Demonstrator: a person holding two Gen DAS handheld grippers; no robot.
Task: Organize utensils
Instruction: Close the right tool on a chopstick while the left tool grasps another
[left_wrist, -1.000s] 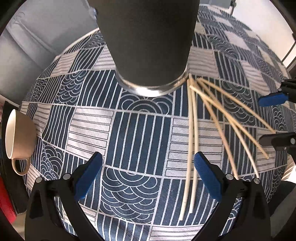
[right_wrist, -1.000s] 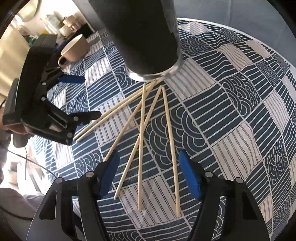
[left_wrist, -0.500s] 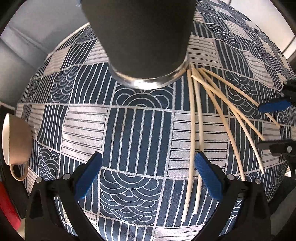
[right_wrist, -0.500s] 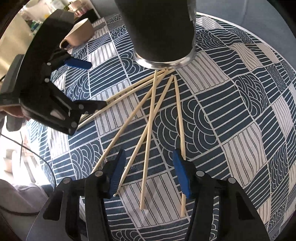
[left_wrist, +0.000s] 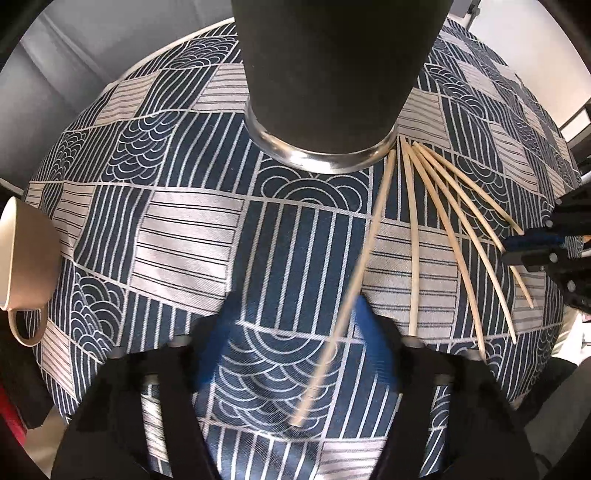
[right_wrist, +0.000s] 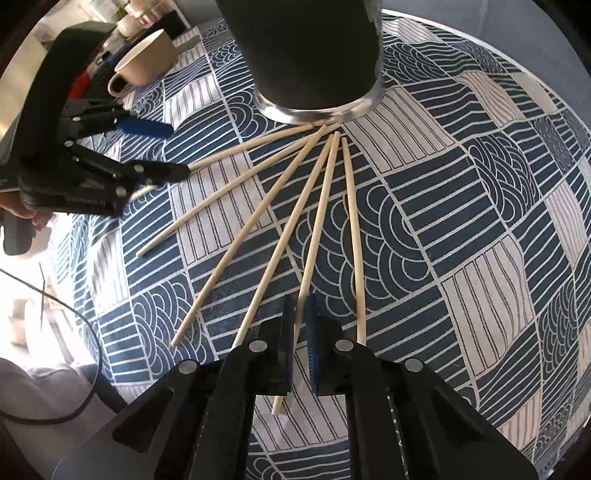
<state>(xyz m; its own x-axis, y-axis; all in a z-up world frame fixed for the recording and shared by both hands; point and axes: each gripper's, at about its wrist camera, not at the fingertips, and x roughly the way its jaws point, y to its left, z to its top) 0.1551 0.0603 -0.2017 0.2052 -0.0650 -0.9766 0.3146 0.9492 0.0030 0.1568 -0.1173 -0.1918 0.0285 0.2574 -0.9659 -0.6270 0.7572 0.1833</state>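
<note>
Several pale wooden chopsticks (right_wrist: 236, 184) fan out on the tablecloth from the foot of a tall black cup (right_wrist: 306, 55) with a silver base. My right gripper (right_wrist: 300, 325) is shut on one chopstick (right_wrist: 317, 206) near its lower end. The same gripper shows at the right edge of the left wrist view (left_wrist: 517, 251). My left gripper (left_wrist: 295, 343) is closing around the leftmost chopstick (left_wrist: 369, 236), which lies slanted between its blurred blue pads (left_wrist: 373, 343) close to the right one; they do not grip it. The left gripper (right_wrist: 177, 149) also appears on the left.
A beige mug (left_wrist: 22, 254) lies on its side at the left of the blue-and-white patterned tablecloth (left_wrist: 184, 229); it is also seen past the left gripper (right_wrist: 147, 59). A hand (right_wrist: 22, 214) holds the left gripper. The round table's edge curves behind the cup.
The right jaws have shut on a chopstick. The left gripper has shifted right over the leftmost chopstick, its jaws have narrowed, and that stick now slants.
</note>
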